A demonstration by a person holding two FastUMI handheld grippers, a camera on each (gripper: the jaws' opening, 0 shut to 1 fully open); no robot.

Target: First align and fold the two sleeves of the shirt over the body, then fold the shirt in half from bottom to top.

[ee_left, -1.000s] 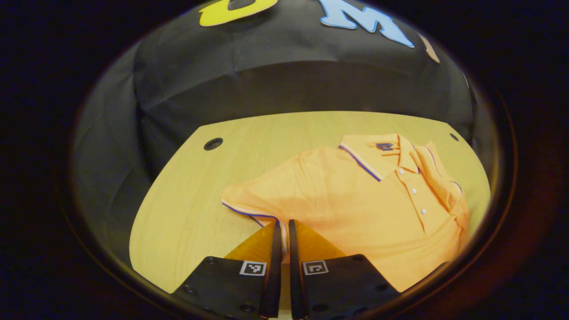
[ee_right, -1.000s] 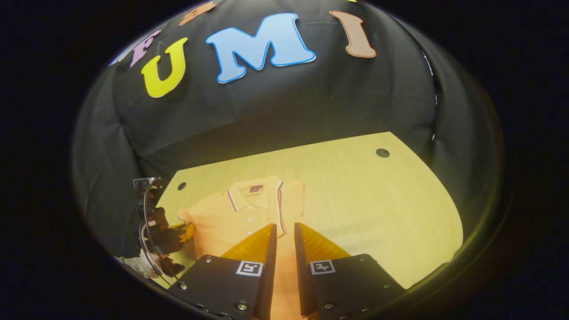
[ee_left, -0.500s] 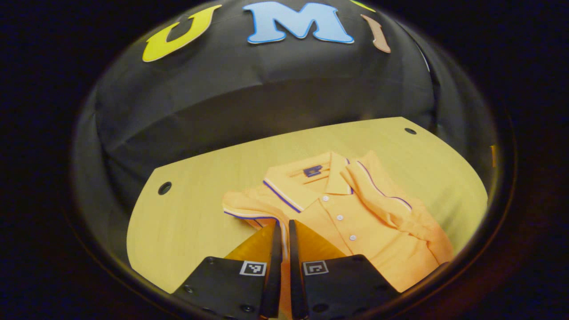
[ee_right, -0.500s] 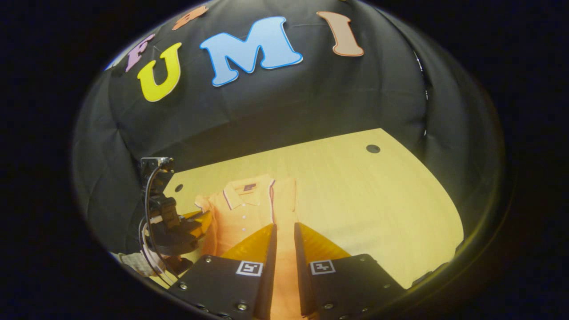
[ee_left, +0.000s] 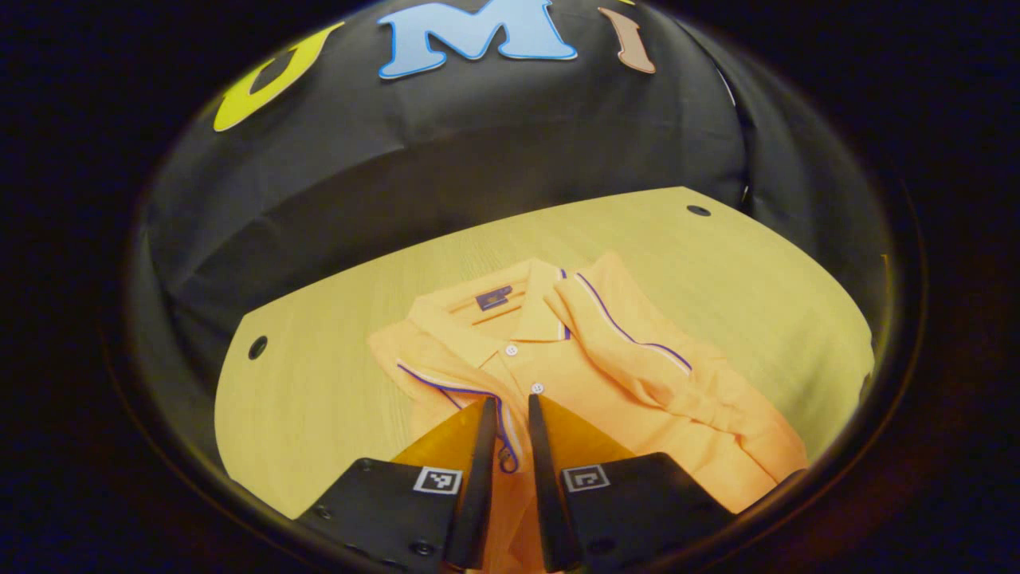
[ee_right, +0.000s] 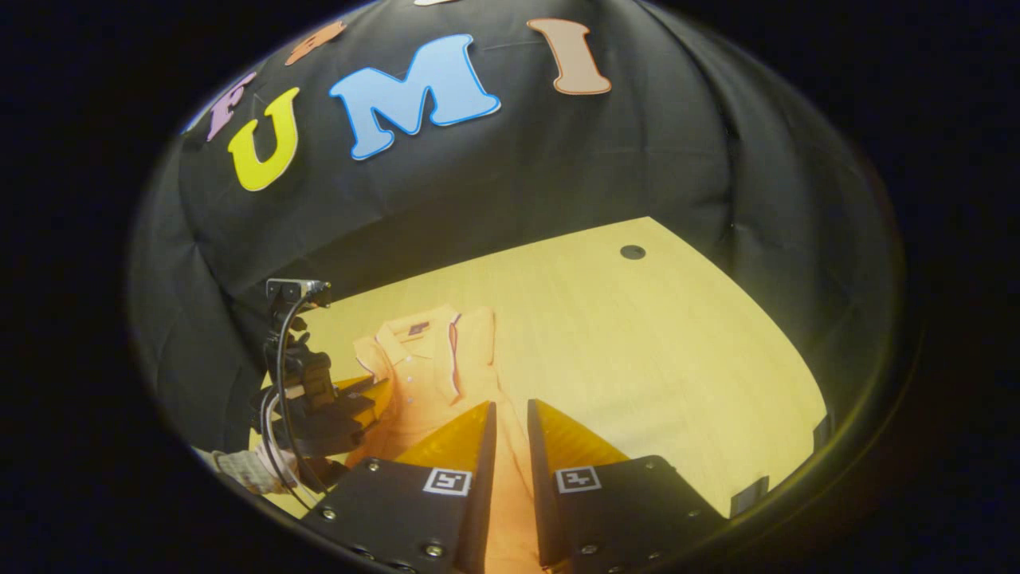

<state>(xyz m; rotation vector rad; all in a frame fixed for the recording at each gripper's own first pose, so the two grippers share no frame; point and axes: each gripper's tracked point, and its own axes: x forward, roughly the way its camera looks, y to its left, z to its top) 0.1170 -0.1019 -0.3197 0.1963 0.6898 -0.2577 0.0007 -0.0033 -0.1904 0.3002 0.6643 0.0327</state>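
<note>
On the pale wooden table (ee_left: 335,414), in the left gripper view, an orange polo shirt (ee_left: 558,359) lies collar away from the camera, its placket buttons running toward the fingers. One sleeve (ee_left: 637,351) with a dark piped hem is already folded across the chest. The left gripper (ee_left: 510,418) sits low over the shirt's front, its fingers drawn nearly together with the other sleeve's striped hem (ee_left: 454,387) pinched up between them, cloth hanging in the narrow gap. In the right gripper view, the same shirt (ee_right: 426,367) lies at the table's (ee_right: 637,359) left part, collar toward the booth wall. The right gripper (ee_right: 510,422) has its fingers close together with orange fabric running between them; whether both press on it I cannot tell. Farther left, the left gripper (ee_right: 362,395) reaches onto the shirt, a hand (ee_right: 247,470) below it.
</note>
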